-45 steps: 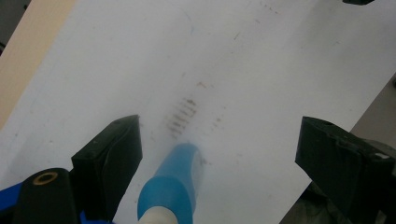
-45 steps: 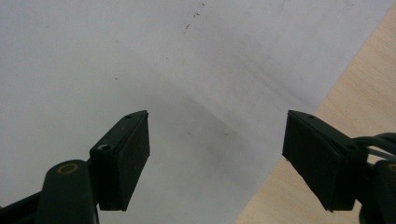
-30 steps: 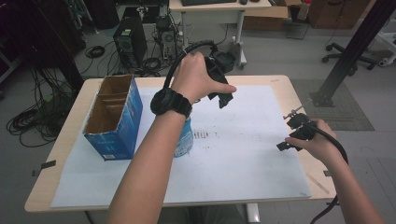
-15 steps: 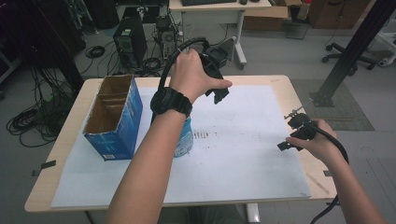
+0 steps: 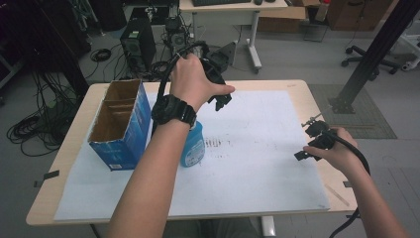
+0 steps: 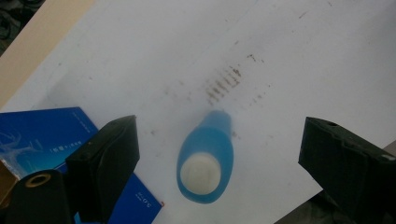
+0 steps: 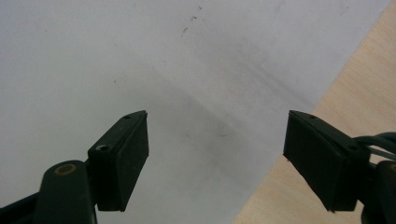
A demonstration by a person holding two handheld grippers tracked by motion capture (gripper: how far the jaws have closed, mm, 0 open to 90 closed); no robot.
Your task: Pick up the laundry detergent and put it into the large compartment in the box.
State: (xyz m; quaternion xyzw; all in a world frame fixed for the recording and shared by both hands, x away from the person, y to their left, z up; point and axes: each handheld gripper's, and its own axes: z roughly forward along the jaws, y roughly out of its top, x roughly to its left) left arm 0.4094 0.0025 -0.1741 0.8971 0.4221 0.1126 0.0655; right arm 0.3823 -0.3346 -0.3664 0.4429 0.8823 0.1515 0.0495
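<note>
The blue bottle (image 5: 194, 146) stands upright on the white sheet (image 5: 257, 148) that covers the bench (image 5: 64, 148), just beside the open blue carton (image 5: 119, 124) at the sheet's left end. In the left gripper view the bottle (image 6: 205, 161) shows from above, its white cap (image 6: 201, 173) on, with a corner of the carton (image 6: 42, 133) next to it.

The carton's top is open. Cardboard dividers split its brown inside into compartments; whether anything lies in them cannot be told.

The left tongs (image 5: 220, 96) hang above the bench beyond the bottle, held high in the left hand (image 5: 195, 82). Their jaws have just been opening and now stand wide apart (image 6: 219, 158), with the bottle framed between them far below, not touched.

The right tongs (image 5: 308, 144) sit low at the sheet's right edge in the right hand (image 5: 337, 153). Their jaws are also spread wide (image 7: 217, 158), with nothing between them but the sheet and the bare wood of the bench (image 7: 355, 93).
</note>
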